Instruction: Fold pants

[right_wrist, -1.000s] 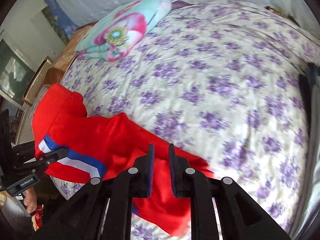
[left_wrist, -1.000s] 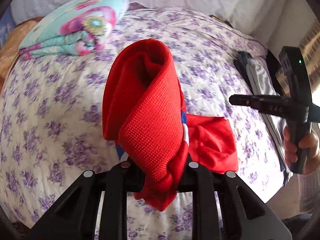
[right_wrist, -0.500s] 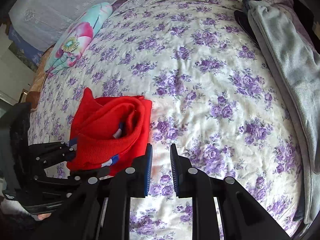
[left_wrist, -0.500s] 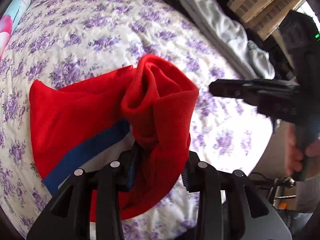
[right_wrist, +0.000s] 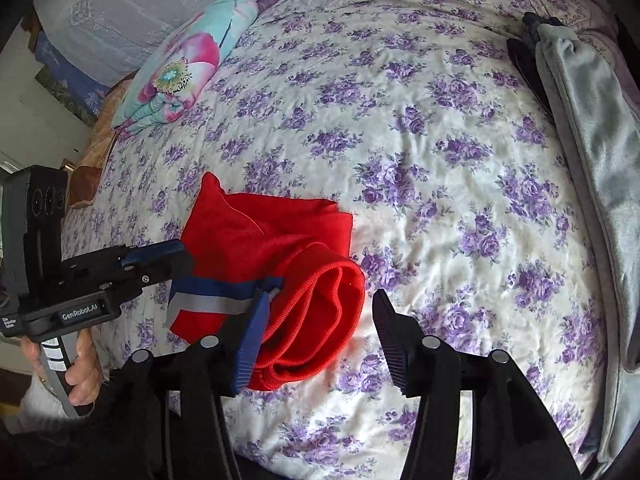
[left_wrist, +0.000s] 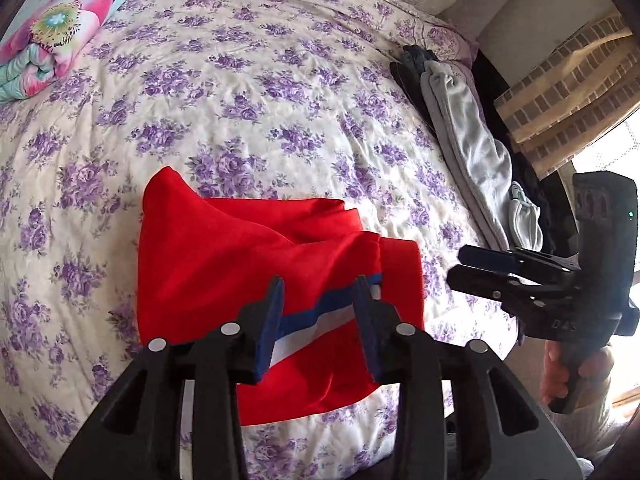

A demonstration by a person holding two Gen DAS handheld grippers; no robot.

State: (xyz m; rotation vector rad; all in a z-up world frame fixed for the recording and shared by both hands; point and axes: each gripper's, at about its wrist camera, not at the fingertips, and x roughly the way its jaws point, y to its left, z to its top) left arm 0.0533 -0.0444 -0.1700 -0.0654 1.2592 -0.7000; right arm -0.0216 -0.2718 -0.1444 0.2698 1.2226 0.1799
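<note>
Now folded on floral bedspread (left_wrist: 248,92): red track pants (left_wrist: 240,248). Left gripper (left_wrist: 320,304) wide apart, empty, over stripe; right gripper (right_wrist: 320,320) likewise wide, empty, over rolled waistband.

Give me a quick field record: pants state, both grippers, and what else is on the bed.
pants: red pants lying bunched in a rough fold on the floral bedspread, blue-and-white stripe showing
left gripper: open, above the pants, holding nothing
right gripper: open, jaws either side of the rolled waistband end, not gripping
other items: grey garment along the bed edge; folded floral blanket near the head
</note>
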